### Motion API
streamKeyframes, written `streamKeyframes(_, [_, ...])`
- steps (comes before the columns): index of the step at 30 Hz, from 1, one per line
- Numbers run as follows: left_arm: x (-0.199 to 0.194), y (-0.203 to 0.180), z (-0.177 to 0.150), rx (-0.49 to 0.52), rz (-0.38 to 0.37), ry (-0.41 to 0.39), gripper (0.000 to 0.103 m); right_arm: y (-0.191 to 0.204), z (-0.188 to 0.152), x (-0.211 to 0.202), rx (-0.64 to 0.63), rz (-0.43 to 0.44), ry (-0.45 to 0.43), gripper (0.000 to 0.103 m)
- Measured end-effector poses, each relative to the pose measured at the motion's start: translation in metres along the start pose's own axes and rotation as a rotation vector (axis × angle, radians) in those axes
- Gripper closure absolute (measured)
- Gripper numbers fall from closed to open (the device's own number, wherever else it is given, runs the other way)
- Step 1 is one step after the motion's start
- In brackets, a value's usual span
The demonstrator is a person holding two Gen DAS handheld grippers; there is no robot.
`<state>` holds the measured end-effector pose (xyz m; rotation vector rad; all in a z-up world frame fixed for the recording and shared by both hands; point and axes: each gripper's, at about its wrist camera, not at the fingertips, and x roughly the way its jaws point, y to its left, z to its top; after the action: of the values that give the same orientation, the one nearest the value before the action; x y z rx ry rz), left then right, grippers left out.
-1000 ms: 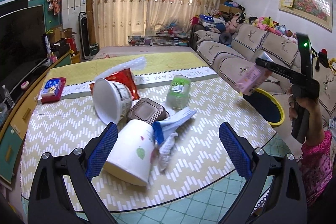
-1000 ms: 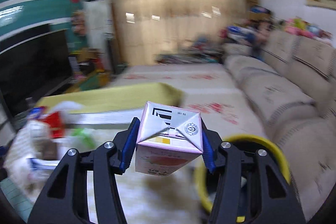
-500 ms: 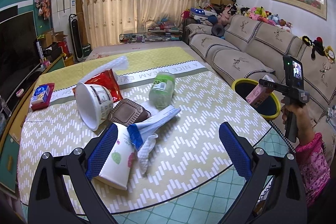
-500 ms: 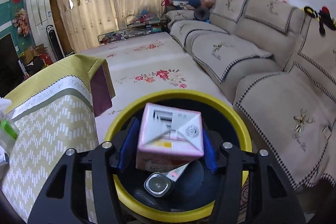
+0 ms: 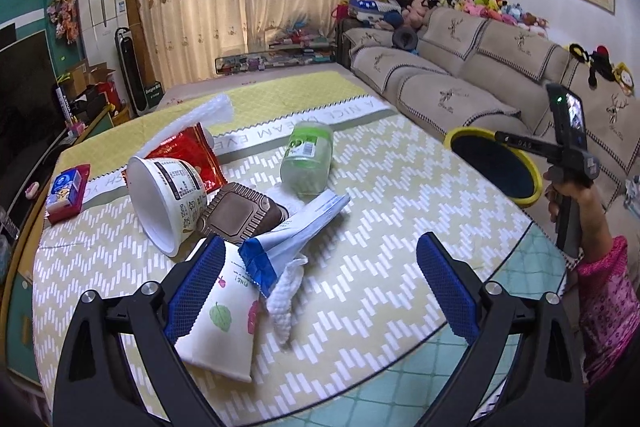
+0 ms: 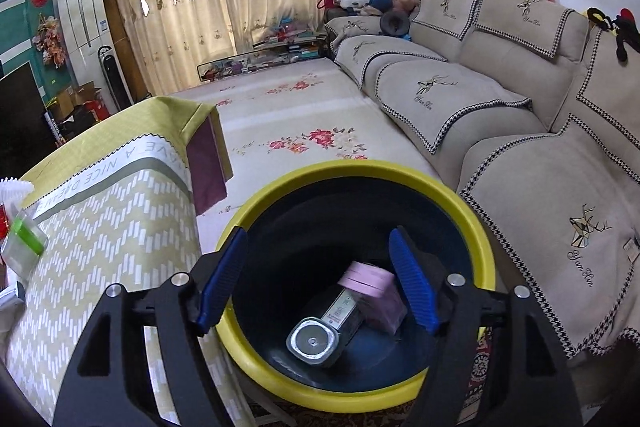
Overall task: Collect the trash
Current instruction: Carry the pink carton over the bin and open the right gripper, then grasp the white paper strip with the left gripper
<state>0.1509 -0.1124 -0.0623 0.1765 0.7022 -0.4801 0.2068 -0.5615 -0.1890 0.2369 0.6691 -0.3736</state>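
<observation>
My right gripper [image 6: 316, 283] is open and empty above the yellow-rimmed bin [image 6: 476, 227]. A pink carton [image 6: 374, 291] and a clear bottle [image 6: 324, 331] lie inside the bin. My left gripper [image 5: 320, 287] is open above the table's near side. Below it lie a paper cup [image 5: 224, 331], a blue-and-white wrapper [image 5: 288, 239] and a white tissue [image 5: 284, 299]. Farther back are a white tub [image 5: 168, 199], a brown tray [image 5: 236, 211], a red bag [image 5: 180, 155] and a green bottle [image 5: 306, 157]. The bin [image 5: 532, 167] stands right of the table.
A red-and-blue packet [image 5: 64, 195] lies at the table's [image 5: 400, 187] left edge. A sofa [image 6: 520, 87] runs along the right, close behind the bin. A TV cabinet [image 5: 24, 131] stands left of the table. Flowered floor matting [image 6: 300, 119] lies beyond the bin.
My right gripper has opened and the pink carton has dropped into the bin. My left gripper has shifted slightly over the table, still open.
</observation>
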Motion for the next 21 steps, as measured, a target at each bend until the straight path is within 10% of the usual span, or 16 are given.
streamKeyframes(12, [0.035, 0.008, 0.01, 0.034, 0.029, 0.053, 0.024, 0.003, -0.003, 0.0, -0.004, 0.021, 0.009, 0.034])
streamKeyframes(21, [0.054, -0.018, 0.028, 0.251, 0.037, 0.105, 0.038, 0.002, -0.005, 0.001, -0.001, 0.028, 0.018, 0.034])
